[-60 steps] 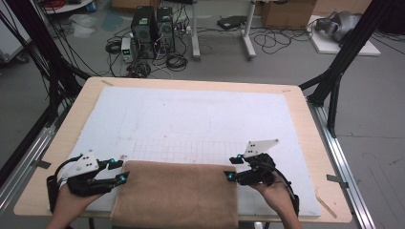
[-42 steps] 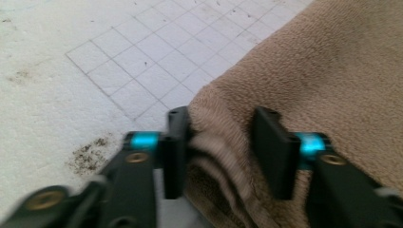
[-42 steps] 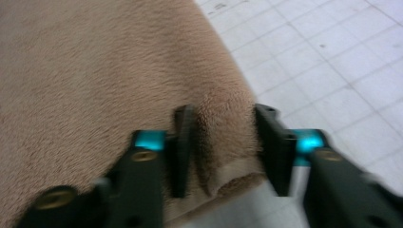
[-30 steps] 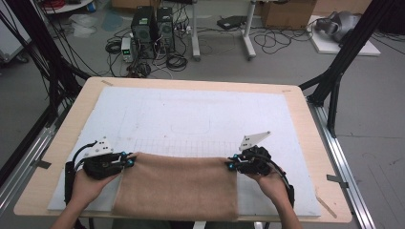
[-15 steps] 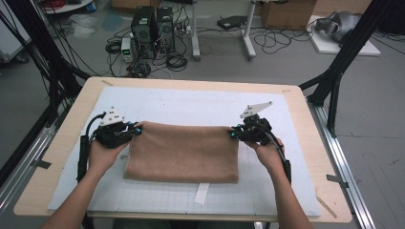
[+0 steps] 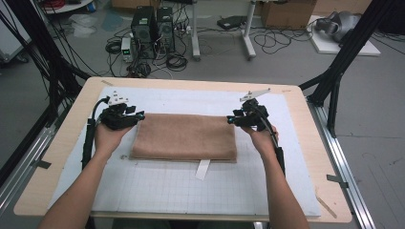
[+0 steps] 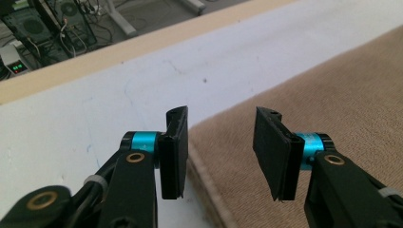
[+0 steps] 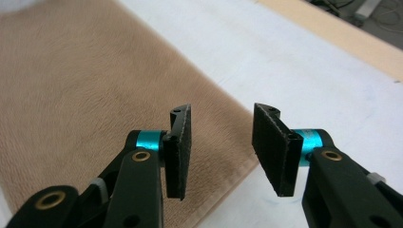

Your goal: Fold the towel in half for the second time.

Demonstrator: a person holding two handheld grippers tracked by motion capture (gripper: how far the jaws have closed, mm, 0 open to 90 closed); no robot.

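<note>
Brown folded towel (image 6: 185, 137), one, lies between two open tongs.

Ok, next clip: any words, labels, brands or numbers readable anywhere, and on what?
None can be read.
White tag at the near edge of the brown towel: too small to tell any print.
Green lights on the white box on the floor: blurred, no digits legible.

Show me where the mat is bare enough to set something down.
Free: the white mat between the brown towel and the near table edge, and the strip beyond the towel. Crowded: the towel's far corners, where the left gripper and right gripper hover open.
</note>
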